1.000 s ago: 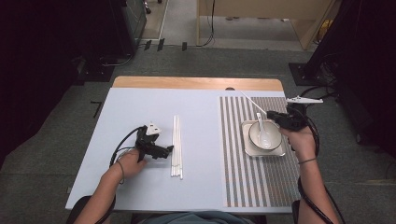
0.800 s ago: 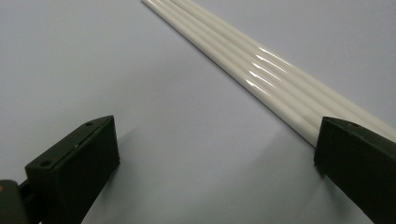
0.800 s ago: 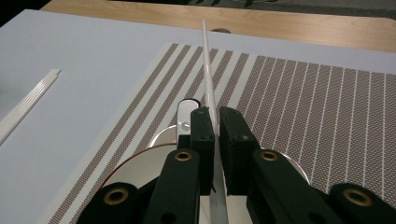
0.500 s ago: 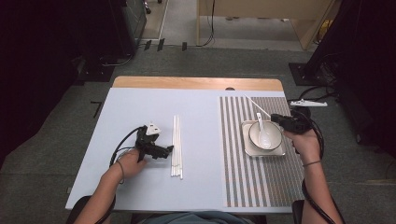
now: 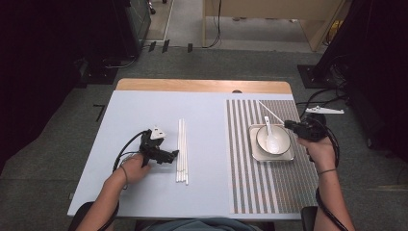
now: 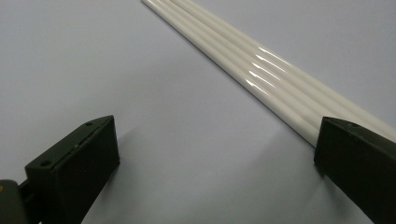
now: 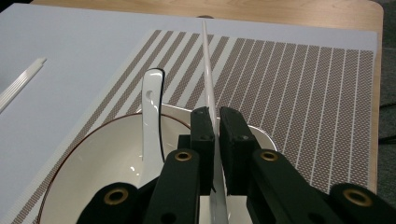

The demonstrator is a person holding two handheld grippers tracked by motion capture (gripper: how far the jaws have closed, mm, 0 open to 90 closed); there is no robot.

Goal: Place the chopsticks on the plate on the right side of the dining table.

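Table [image 5: 144, 110] with pale blue sheet, striped placemat [image 5: 240, 192] on the right half. On the mat sits a square plate [image 5: 254, 155] under a white bowl [image 5: 284, 139], ceramic soup spoon [image 5: 270, 137] resting inside with its handle leaning on the far rim.

Right gripper [image 7: 215, 122] hangs just over the bowl's near edge — jaws clenched on a single white chopstick [image 7: 205, 56], which runs out past the fingertips over the far rim and above the mat. Looks held that way to lay it down beside the bowl, as part of a place setting.

Left gripper [image 5: 174, 154] rests on the blue sheet, jaws spread wide, grasping nothing. The bundle of remaining chopsticks [image 6: 261, 70] lies flat, side by side, just past its right fingertip [image 6: 348, 144] — probably parked there ready for the next pick.
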